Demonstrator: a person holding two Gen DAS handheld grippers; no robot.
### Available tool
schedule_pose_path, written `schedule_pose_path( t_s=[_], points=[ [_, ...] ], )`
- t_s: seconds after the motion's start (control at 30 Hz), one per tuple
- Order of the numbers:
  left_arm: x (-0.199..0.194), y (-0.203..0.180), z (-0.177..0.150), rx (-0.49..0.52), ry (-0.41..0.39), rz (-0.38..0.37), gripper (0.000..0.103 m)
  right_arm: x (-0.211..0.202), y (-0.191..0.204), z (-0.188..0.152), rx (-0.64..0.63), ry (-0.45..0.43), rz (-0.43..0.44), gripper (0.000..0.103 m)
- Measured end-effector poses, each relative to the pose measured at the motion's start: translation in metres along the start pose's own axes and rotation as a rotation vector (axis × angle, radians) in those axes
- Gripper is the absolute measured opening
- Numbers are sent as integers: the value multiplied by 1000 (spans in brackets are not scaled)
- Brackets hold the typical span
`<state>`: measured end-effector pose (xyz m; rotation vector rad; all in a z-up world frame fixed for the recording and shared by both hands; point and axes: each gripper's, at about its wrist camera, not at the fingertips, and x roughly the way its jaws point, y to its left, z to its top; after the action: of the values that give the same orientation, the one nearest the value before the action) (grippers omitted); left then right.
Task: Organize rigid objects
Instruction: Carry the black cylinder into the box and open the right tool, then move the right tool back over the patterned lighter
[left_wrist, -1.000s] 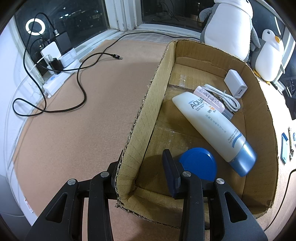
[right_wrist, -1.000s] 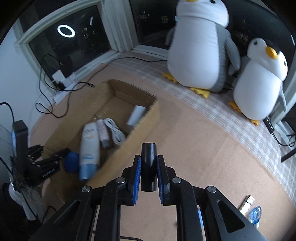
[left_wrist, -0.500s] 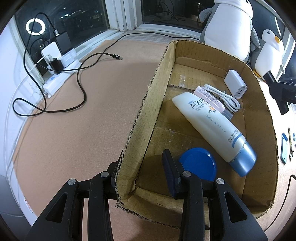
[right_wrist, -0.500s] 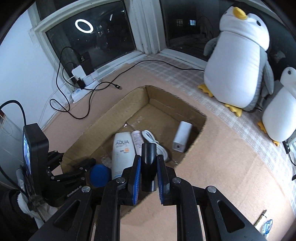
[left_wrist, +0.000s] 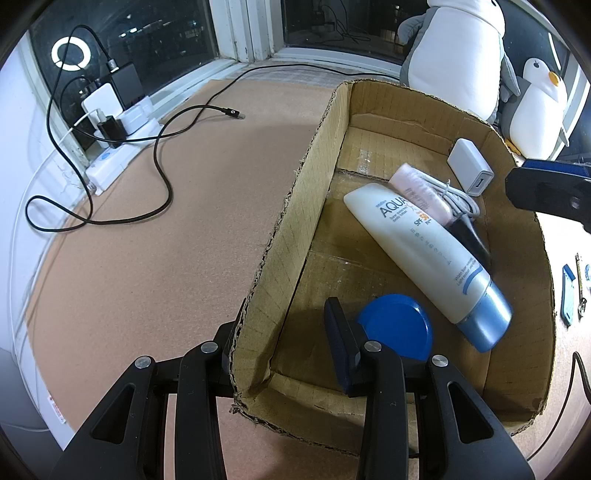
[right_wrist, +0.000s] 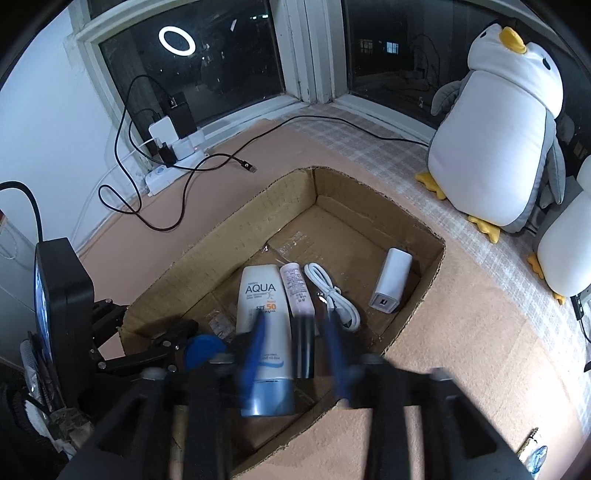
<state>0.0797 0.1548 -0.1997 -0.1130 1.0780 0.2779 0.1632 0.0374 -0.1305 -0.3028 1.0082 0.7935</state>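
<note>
We see the left gripper (left_wrist: 284, 332) with its fingers straddling the cardboard box (left_wrist: 295, 206) wall, though whether they press it we cannot tell. The right gripper (right_wrist: 295, 332) hovers blurred, fingers apart, over a black cylinder (right_wrist: 303, 347) lying beside the AQUA sunscreen tube (right_wrist: 262, 314), pink tube (right_wrist: 295, 288) and white charger (right_wrist: 391, 280).
</note>
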Motion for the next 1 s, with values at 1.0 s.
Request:
schedule_pose_path(
  t_s=[1.0],
  points=[
    [0,1,-1,3,0,1,36,-32,-36,-26,107,-32,-81,59]
  ],
)
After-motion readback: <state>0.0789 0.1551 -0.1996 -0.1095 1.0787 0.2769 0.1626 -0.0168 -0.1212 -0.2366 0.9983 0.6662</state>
